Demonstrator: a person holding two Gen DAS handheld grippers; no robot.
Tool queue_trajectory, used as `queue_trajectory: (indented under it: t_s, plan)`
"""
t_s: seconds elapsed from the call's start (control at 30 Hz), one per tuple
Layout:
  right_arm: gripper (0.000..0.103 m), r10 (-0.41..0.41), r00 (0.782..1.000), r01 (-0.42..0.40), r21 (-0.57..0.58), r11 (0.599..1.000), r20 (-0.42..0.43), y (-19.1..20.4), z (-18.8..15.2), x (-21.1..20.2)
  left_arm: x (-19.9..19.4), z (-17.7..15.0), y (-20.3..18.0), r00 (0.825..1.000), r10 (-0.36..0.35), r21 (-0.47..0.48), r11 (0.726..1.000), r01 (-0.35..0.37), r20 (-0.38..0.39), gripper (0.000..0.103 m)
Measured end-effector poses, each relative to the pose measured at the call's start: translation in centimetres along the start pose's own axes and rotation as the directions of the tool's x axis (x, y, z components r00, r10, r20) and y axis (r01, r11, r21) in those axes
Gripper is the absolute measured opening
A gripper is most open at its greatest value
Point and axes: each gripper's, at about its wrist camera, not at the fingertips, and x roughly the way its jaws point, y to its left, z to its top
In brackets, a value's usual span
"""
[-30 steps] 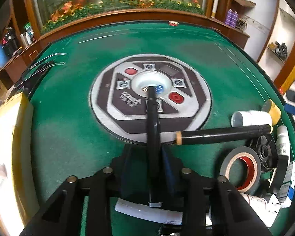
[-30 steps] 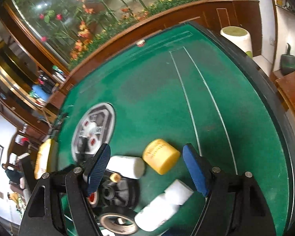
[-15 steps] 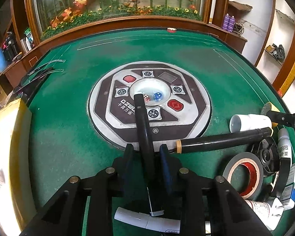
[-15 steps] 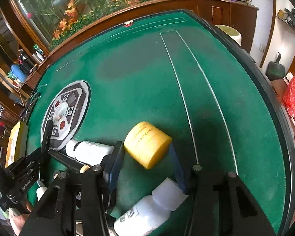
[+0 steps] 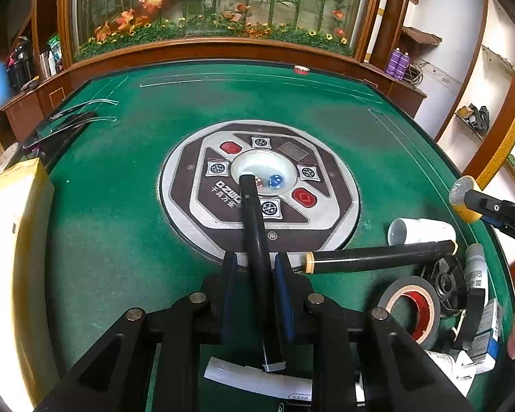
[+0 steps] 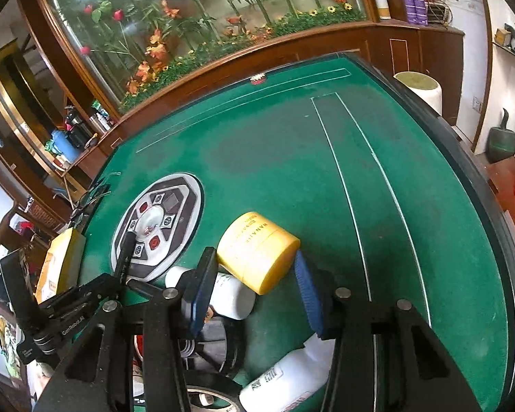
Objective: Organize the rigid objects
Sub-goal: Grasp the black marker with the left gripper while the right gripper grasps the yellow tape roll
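My left gripper (image 5: 255,264) is shut on a black rod (image 5: 254,226) that points toward the table's centre dial (image 5: 326,185). The left gripper also shows in the right wrist view (image 6: 122,274). My right gripper (image 6: 254,267) is shut on a yellow round jar (image 6: 257,255), held lifted above the green felt. The jar and right gripper tip show at the right edge of the left wrist view (image 5: 461,197). A second black rod (image 5: 377,257) lies on the felt to the right.
A pile at the right holds a white bottle (image 5: 422,231), a grey tape roll (image 5: 412,309), a black reel (image 5: 444,283) and white tubes (image 5: 475,267). A white bottle (image 6: 285,381) lies under the right gripper. A yellow box (image 5: 13,240) stands at the left.
My right gripper closed on the yellow jar and lifted it. My left gripper lifted the black rod slightly and drew it back a little.
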Motion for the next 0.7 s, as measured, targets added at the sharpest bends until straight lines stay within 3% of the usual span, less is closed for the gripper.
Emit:
queue_trajectory:
  t_s: [0.07,0.13,0.2,0.27,0.33,0.43,0.47,0.5,0.7]
  plan:
    - [0.045,0.006,1.000,-0.006,0.002,1.000,-0.009,0.0,0.0,0.1,0.3,0.1,0.1,1.000,-0.011,-0.016,1.000,0.011,-0.015,0.024]
    - [0.045,0.021,1.000,-0.020,0.017,1.000,-0.023,-0.1,0.0,0.3,0.4,0.3,-0.1,1.000,-0.001,-0.012,1.000,0.001,-0.018,0.033]
    - [0.045,0.034,0.999,-0.033,0.022,0.999,-0.034,-0.2,0.0,0.3,0.4,0.4,-0.3,1.000,0.015,-0.001,1.000,-0.015,-0.018,0.068]
    - [0.045,0.043,0.999,-0.042,0.029,0.999,-0.027,-0.2,0.0,0.1,0.6,0.5,-0.7,0.999,0.033,0.012,0.999,-0.033,-0.020,0.075]
    - [0.045,0.053,0.998,-0.052,0.029,0.998,-0.018,-0.2,0.0,-0.2,1.1,0.6,-1.2,0.998,0.049,0.031,0.998,-0.048,-0.037,0.075]
    - [0.045,0.073,0.997,-0.073,0.040,0.997,-0.017,-0.3,0.1,-0.5,1.8,0.5,-1.8,0.995,0.087,0.064,0.994,-0.084,-0.044,0.055]
    - [0.045,0.082,0.996,-0.082,0.045,0.996,-0.018,-0.3,0.0,-0.6,1.8,0.6,-1.8,0.996,0.083,0.062,0.995,-0.080,-0.042,0.040]
    - [0.045,0.092,0.996,-0.091,0.049,0.995,-0.016,-0.3,0.0,-0.7,1.8,0.7,-1.8,0.995,0.095,0.069,0.993,-0.092,-0.042,0.016]
    - [0.045,0.121,0.993,-0.121,0.050,0.991,-0.011,0.1,-0.1,-1.2,1.8,0.9,-1.7,0.994,0.095,0.099,0.991,-0.089,-0.057,0.017]
